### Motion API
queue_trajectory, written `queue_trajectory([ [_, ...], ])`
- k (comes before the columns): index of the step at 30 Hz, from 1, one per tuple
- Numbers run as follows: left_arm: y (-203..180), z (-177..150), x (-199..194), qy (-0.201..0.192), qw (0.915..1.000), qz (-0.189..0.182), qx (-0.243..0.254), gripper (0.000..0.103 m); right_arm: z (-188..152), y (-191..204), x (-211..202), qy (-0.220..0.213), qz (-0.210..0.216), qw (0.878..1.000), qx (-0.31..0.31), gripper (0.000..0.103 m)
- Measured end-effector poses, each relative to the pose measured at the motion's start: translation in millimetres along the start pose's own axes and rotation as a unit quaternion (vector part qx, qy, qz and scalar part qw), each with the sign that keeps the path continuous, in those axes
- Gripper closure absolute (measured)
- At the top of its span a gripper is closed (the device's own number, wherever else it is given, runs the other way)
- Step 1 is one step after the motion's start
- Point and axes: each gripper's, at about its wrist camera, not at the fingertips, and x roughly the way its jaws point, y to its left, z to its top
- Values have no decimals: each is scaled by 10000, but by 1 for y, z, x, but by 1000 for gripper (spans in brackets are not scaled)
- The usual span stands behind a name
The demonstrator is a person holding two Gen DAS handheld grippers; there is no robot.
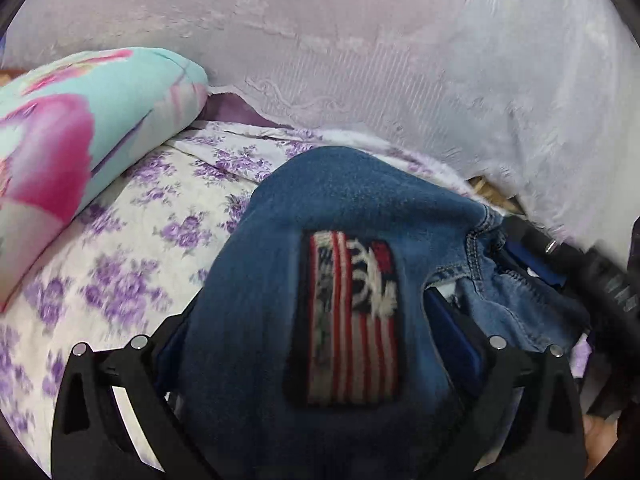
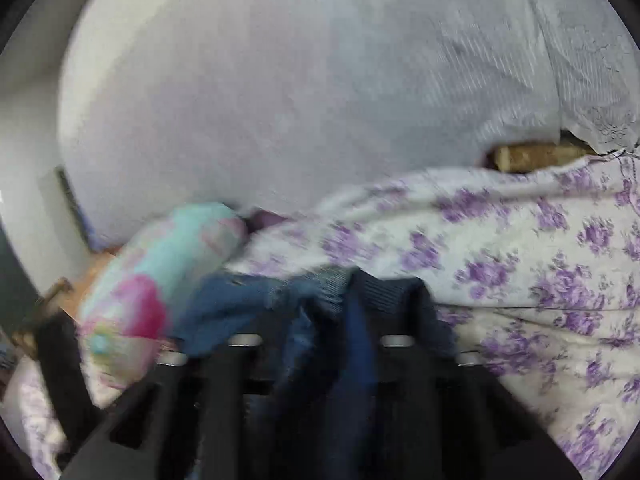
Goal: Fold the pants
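The left gripper (image 1: 316, 344) held the pants (image 1: 344, 216), lower centre, above the floral sheet (image 1: 120, 264). The right gripper (image 2: 332, 344) pinched their edge, bottom centre; a pillow (image 2: 160, 264) lay left.

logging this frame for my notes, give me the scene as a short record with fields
item: blue denim pants with a flag patch
surface: purple floral bedsheet
left gripper: pants fabric bunched between its jaws, appears gripped
right gripper: jaws closed on dark pants fabric
nearby: teal and pink pillow left of the pants
backdrop: pale lilac curtain
image quality: right wrist view blurred
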Motion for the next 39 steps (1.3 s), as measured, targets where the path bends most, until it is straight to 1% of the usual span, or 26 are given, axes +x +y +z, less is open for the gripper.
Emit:
queue_trajectory([
  [1, 0, -5, -10, -76, 10000, 28, 15, 5, -2, 7, -15, -291, -72, 9995, -4, 22],
  [2, 0, -12, -24, -211, 9996, 138, 101, 5, -5, 16, -32, -590, -215, 9980, -94, 15],
  [3, -1, -19, -37, -351, 9986, 325, 233, 5, -7, 24, -45, -780, -303, 9963, -187, 13],
  [4, -3, -28, -52, -499, 9967, 503, 397, 5, -12, 31, -59, -944, -396, 9944, -268, 13],
  [5, -5, -35, -64, -607, 9948, 634, 525, 5, -19, 37, -76, -1134, -555, 9916, -293, 12],
  [6, -6, -42, -75, -705, 9924, 774, 645, 5, -30, 42, -93, -1341, -746, 9878, -283, 5],
  [7, -8, -54, -90, -819, 9886, 976, 806, 5, -43, 47, -108, -1567, -920, 9829, -293, 3],
  [8, -9, -62, -101, -858, 9861, 1091, 908, 5, -63, 52, -125, -1786, -1095, 9771, -358, 3],
  [10, -11, -79, -120, -846, 9824, 1209, 1146, 5, -98, 63, -144, -1925, -1596, 9664, -595, 3],
  [11, -11, -91, -132, -825, 9796, 1318, 1275, 5, -122, 69, -151, -1943, -2084, 9550, -820, 3],
  [13, -6, -109, -151, -813, 9774, 1433, 1321, 5, -157, 77, -159, -2006, -3003, 9263, -1078, 3],
  [14, -2, -122, -164, -825, 9773, 1462, 1296, 5, -174, 79, -166, -2056, -3153, 9194, -1145, 3],
  [15, 0, -129, -172, -851, 9772, 1476, 1266, 5, -185, 80, -171, -1966, -2931, 9282, -1183, 3],
  [16, 1, -134, -178, -875, 9767, 1499, 1259, 5, -188, 79, -170, -1808, -2781, 9358, -1195, 3],
  [17, 2, -141, -185, -892, 9751, 1563, 1298, 5, -190, 79, -165, -1486, -2702, 9436, -1202, 3],
  [18, 4, -147, -190, -908, 9730, 1645, 1338, 5, -190, 78, -161, -1266, -2678, 9479, -1173, 3],
  [20, 7, -153, -196, -978, 9704, 1738, 1363, 5, -194, 75, -154, -1069, -2538, 9552, -1085, 3],
  [21, 7, -153, -196, -1022, 9697, 1742, 1377, 5, -193, 73, -150, -966, -2517, 9570, -1066, 3],
  [23, 6, -152, -195, -1142, 9664, 1803, 1432, 5, -193, 70, -150, -917, -2476, 9594, -993, 3],
  [26, 5, -154, -187, -1278, 9618, 1831, 1582, 5, -191, 64, -153, -975, -2284, 9651, -831, 3],
  [28, 5, -153, -174, -1277, 9602, 1864, 1644, 5, -192, 58, -152, -1070, -2316, 9651, -591, 3],
  [30, 6, -150, -161, -1146, 9636, 1788, 1627, 5, -191, 47, -154, -1195, -2314, 9653, -213, 3],
  [32, 8, -146, -153, -1060, 9666, 1705, 1595, 5, -189, 39, -151, -1162, -2213, 9683, 8, 3],
  [34, 5, -146, -149, -1107, 9644, 1722, 1672, 5, -187, 38, -144, -989, -2228, 9698, -8, 3],
  [36, 4, -147, -146, -1112, 9633, 1708, 1749, 5, -187, 45, -135, -839, -2307, 9692, -202, 3],
  [39, 1, -147, -144, -1096, 9629, 1670, 1815, 5, -190, 62, -132, -873, -2339, 9663, -623, 3],
])
